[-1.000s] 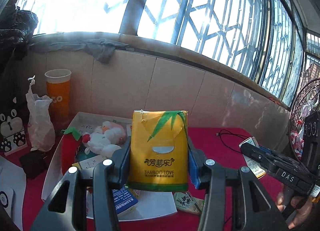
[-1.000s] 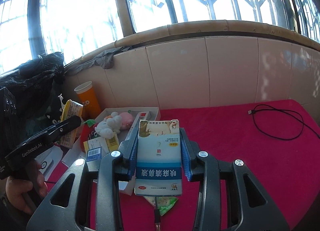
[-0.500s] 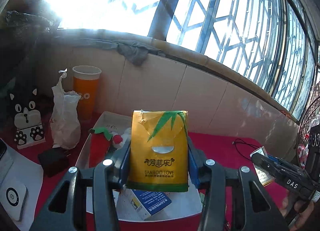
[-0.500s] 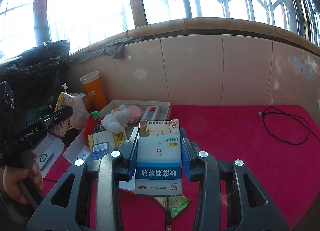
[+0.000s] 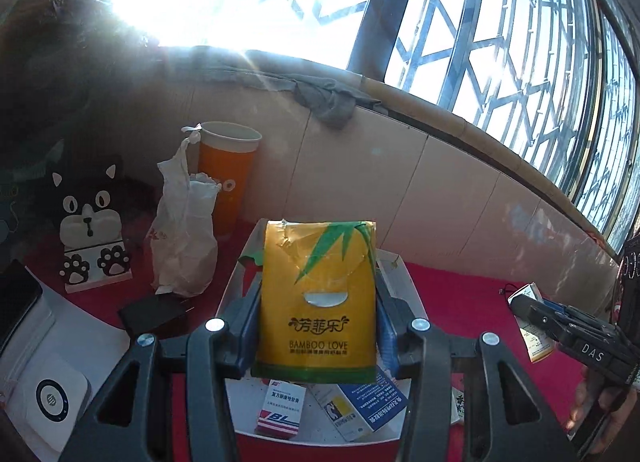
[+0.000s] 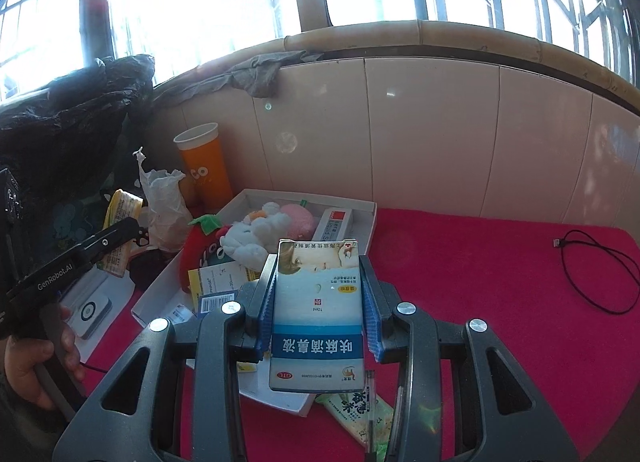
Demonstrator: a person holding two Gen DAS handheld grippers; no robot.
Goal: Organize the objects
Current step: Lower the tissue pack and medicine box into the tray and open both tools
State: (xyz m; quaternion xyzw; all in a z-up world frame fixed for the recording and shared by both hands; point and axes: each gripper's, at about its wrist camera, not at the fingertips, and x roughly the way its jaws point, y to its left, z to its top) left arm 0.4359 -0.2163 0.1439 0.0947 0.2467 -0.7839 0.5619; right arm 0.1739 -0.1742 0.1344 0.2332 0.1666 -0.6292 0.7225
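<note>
A red cloth is covering the counter under big barred windows and a tiled wall. The left hand-held gripper is squeezing a yellow tissue pack above the white tray. The right hand-held gripper is squeezing a blue medicine box beside the tray.

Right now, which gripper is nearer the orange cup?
Left. The left gripper, holding the yellow tissue pack, hangs over the tray's end near the orange cup; the right gripper sits farther right.
</note>
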